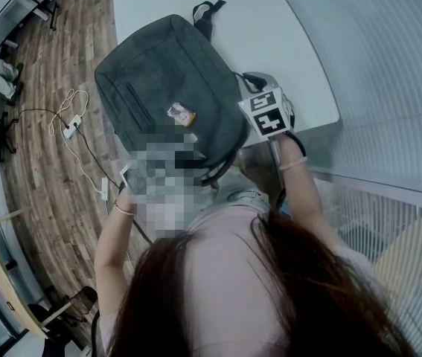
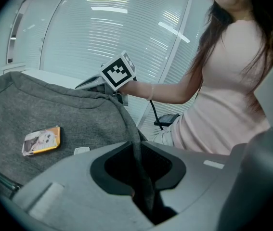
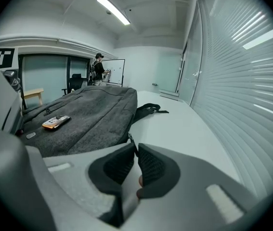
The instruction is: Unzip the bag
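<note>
Closest to us, the right gripper (image 3: 136, 149) has its jaws closed to a sliver on the pull (image 3: 132, 140) at the bag's (image 3: 88, 114) near corner. From the head view the bag lies flat on the table (image 3: 184, 124) at our 12 o'clock. Its 4 o'clock corner meets the right gripper, and at its 6 o'clock edge the left gripper (image 2: 137, 153) clamps a fold of its fabric. No opened stretch of zip shows. We should draw the pull along the teeth, low and steady, while the left anchors the cloth taut against it.
</note>
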`<state>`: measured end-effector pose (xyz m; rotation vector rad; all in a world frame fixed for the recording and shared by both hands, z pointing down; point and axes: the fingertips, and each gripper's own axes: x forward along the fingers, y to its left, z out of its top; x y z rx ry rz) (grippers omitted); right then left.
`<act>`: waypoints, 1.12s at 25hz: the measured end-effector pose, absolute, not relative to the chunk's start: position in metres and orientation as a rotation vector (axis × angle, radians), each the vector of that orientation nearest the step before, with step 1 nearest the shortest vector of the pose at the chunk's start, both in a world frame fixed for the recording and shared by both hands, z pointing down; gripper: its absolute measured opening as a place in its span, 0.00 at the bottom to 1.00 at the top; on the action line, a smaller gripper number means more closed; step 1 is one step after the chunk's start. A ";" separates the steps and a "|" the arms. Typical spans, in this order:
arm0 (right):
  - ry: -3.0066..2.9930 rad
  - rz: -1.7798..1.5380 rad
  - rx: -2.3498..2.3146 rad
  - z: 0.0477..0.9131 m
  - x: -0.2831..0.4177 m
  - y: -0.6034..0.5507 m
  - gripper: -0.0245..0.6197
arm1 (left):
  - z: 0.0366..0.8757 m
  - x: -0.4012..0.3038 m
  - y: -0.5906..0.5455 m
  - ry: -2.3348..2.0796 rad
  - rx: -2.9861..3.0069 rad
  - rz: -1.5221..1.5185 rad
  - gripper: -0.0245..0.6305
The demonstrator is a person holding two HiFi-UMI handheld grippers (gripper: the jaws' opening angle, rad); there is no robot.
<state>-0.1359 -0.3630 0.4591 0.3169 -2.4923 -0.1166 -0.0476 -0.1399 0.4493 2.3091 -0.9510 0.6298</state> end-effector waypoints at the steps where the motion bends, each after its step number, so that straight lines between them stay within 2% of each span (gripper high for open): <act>1: -2.494 -0.114 0.314 0.459 -0.137 -0.364 0.08 | 0.450 -0.048 -0.140 -0.949 2.309 0.632 0.14; 28: -2.531 -0.032 0.190 0.455 -0.158 -0.372 0.10 | 0.443 -0.047 -0.140 -0.995 2.270 0.639 0.16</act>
